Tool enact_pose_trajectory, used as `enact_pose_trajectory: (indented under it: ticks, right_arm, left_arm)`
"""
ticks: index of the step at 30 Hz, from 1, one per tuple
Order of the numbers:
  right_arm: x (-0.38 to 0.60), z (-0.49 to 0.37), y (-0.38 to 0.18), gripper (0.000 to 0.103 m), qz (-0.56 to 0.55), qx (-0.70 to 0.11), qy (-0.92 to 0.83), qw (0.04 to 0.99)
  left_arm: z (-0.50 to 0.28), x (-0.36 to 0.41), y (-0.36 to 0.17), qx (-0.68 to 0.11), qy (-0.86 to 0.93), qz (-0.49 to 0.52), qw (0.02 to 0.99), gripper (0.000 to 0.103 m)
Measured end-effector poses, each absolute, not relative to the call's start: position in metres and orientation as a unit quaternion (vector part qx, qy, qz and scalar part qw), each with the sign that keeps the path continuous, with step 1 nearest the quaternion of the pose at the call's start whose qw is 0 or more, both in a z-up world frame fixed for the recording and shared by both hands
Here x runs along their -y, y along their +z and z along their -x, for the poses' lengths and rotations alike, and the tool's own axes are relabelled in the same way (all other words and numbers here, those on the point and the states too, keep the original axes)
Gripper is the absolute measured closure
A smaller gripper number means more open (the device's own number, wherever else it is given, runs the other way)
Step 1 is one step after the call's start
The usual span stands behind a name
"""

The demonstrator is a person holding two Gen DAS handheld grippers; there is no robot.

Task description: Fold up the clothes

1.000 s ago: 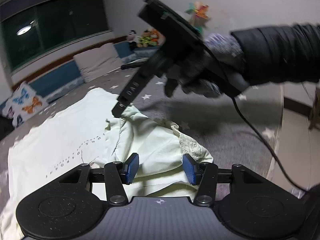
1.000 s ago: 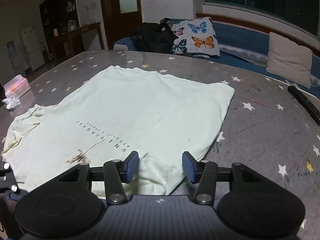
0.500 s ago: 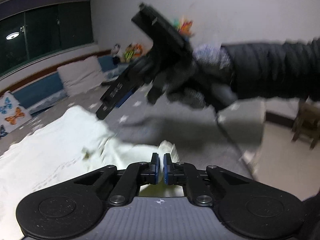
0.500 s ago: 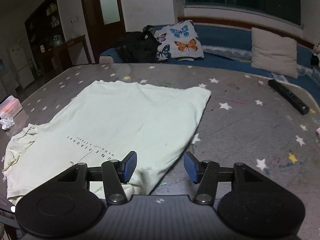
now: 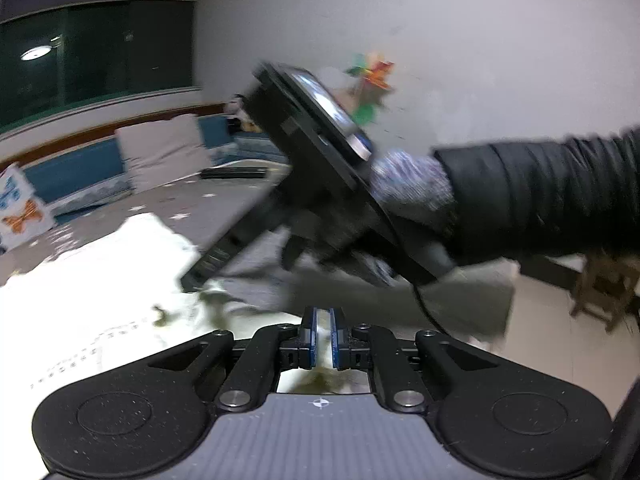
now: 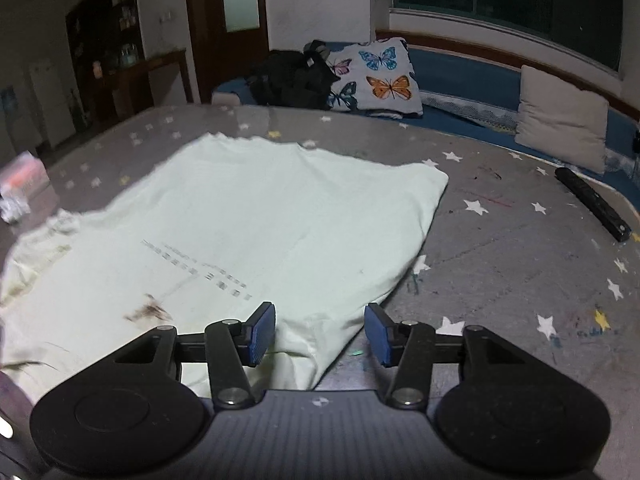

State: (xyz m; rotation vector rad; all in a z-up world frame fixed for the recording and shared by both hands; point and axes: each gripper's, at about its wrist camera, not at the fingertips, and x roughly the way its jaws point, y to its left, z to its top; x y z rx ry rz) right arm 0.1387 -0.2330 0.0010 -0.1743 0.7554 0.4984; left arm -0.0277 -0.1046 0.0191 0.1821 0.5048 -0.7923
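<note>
Two grippers on one pale T-shirt (image 6: pixel 256 216) spread flat on the grey star-print mat (image 6: pixel 520 248).

Left wrist view: shirt fills the lower left of the frame, overexposed. Left gripper (image 5: pixel 323 338) at bottom centre, jaws have just been closing, now nearly together with pale fabric showing in the narrow gap, so it reads as pinched on the shirt's bunched edge. Right gripper (image 5: pixel 208 264) comes in from the right, blurred, tips at frame centre-left over the shirt. Sleeve (image 5: pixel 540 196) at right edge.

Right wrist view: shirt's long axis runs from lower left to upper centre. Right gripper (image 6: pixel 320 334) at bottom centre, jaws apart, nothing pinched; the shirt's near corner lies just below and between the pads, slightly left. Judgement: the right hand is nearer that corner and would drop onto it. Remote (image 6: pixel 592 204) at right, well clear.
</note>
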Motion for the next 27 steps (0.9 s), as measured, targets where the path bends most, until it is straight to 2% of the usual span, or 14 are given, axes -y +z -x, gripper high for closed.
enact_pose_trajectory:
  ticks: [6,10,16,18,20,21,27]
  right_arm:
    - [0.247,-0.142,-0.012,0.054,0.095,-0.389,0.192,0.896]
    - [0.26,-0.138,-0.007,0.054,0.09,-0.384,0.167,0.903]
    - [0.252,-0.115,0.015,0.054,0.053,-0.35,0.233,0.906]
    - [0.244,-0.106,0.016,0.063,0.046,-0.35,0.271,0.896]
    - [0.238,-0.102,0.011,0.065,0.046,-0.356,0.296,0.885]
    - [0.235,-0.102,0.008,0.069,0.049,-0.361,0.3,0.882]
    - [0.234,-0.112,-0.011,0.079,0.047,-0.39,0.28,0.876]
  left_arm:
    - [-0.001,0.104,0.001,-0.301,-0.351,-0.061,0.884,0.095]
    - [-0.002,0.115,-0.004,-0.307,-0.368,-0.063,0.875,0.095]
    - [-0.004,0.127,-0.004,-0.31,-0.373,-0.06,0.873,0.095]
    - [-0.006,0.127,-0.003,-0.309,-0.373,-0.06,0.873,0.095]
    - [-0.005,0.124,-0.001,-0.309,-0.371,-0.062,0.874,0.094]
    - [-0.003,0.121,0.0,-0.308,-0.369,-0.063,0.875,0.092]
    - [0.008,0.086,0.013,-0.297,-0.327,-0.053,0.896,0.077]
